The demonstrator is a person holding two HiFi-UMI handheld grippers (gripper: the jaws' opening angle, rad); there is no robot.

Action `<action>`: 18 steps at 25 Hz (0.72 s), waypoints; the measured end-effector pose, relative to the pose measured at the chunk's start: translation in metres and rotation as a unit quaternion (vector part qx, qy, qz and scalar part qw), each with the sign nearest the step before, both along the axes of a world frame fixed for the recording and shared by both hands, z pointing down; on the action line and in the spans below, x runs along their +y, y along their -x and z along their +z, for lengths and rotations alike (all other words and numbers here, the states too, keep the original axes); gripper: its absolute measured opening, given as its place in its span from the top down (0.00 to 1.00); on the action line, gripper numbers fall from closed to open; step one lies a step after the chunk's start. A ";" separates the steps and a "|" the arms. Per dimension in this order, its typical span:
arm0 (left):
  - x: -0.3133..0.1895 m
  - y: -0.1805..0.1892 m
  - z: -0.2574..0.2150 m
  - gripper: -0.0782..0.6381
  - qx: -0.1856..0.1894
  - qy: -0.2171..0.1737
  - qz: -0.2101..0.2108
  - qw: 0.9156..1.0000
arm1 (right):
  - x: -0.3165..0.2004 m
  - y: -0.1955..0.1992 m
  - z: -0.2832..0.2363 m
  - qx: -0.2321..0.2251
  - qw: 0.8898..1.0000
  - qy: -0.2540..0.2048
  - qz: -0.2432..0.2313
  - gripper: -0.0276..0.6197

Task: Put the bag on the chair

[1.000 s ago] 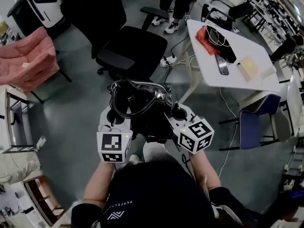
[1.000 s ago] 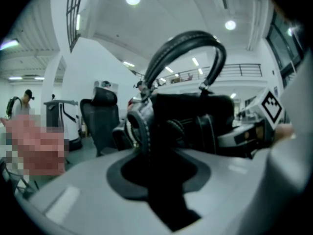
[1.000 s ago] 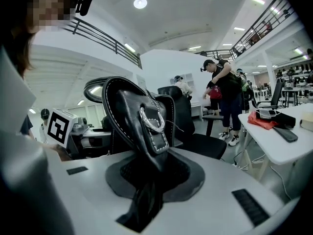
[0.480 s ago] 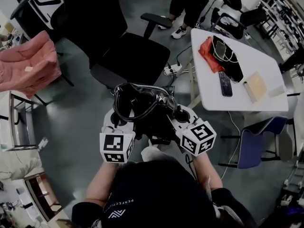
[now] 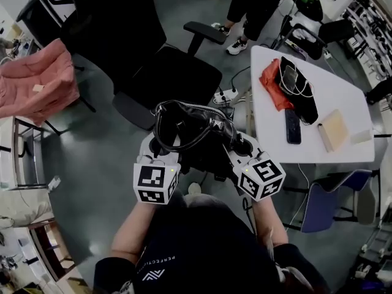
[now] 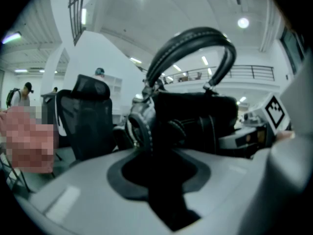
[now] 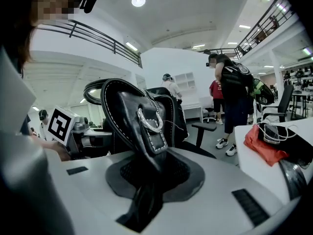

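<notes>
A black leather bag [image 5: 195, 135] with looped handles hangs in the air between both grippers, just in front of a black office chair [image 5: 174, 75]. My left gripper [image 5: 160, 147] is shut on the bag's left end, and dark bag material fills its jaws [image 6: 161, 165]. My right gripper [image 5: 236, 146] is shut on the bag's right end, pinching a stitched leather tab with a metal ring [image 7: 149, 124]. In the left gripper view the bag [image 6: 193, 116] stands upright with the chair [image 6: 83, 121] behind it. The chair's seat carries nothing.
A white table [image 5: 324, 136] at the right holds a red cloth [image 5: 274, 78], a dark pouch with cables, a phone [image 5: 293, 126] and a notepad. A pink covered chair [image 5: 37, 78] stands at left. A power strip [image 5: 225, 95] lies on the floor. People stand beyond the chair.
Both grippers have carried the bag forward, so the chair's seat now lies closer, right beyond the bag. The grip on the bag is unchanged.
</notes>
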State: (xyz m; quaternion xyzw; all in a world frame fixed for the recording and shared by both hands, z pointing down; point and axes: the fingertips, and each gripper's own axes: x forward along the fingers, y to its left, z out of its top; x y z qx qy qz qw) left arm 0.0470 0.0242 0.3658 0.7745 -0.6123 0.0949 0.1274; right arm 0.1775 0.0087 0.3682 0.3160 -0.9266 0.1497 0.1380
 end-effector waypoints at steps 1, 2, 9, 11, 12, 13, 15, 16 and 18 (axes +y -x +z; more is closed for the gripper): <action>-0.006 0.001 -0.001 0.73 0.002 -0.002 0.000 1.000 | -0.006 0.000 -0.001 0.000 1.000 -0.002 0.001 0.86; -0.012 0.001 -0.002 0.73 0.004 -0.004 0.000 1.000 | -0.012 0.001 -0.003 0.001 1.000 -0.005 0.003 0.86; -0.065 0.011 -0.005 0.73 0.021 -0.015 0.030 0.999 | -0.056 0.010 -0.008 0.013 0.999 -0.021 0.032 0.86; -0.085 0.013 -0.006 0.73 0.026 -0.015 0.046 0.998 | -0.072 0.012 -0.010 0.014 0.998 -0.024 0.049 0.86; -0.095 0.015 -0.006 0.73 0.028 -0.013 0.054 0.998 | -0.080 0.014 -0.011 0.014 0.998 -0.024 0.056 0.86; -0.104 0.018 -0.007 0.73 0.030 -0.012 0.061 0.998 | -0.087 0.017 -0.012 0.014 0.998 -0.025 0.062 0.86; -0.122 0.026 -0.009 0.74 0.031 -0.011 0.072 0.997 | -0.102 0.025 -0.013 0.015 0.997 -0.024 0.071 0.86; -0.131 0.030 -0.010 0.74 0.032 -0.012 0.078 0.996 | -0.110 0.029 -0.014 0.015 0.997 -0.025 0.074 0.86; -0.148 0.040 -0.012 0.74 0.032 -0.013 0.086 0.996 | -0.126 0.039 -0.016 0.014 0.996 -0.027 0.081 0.86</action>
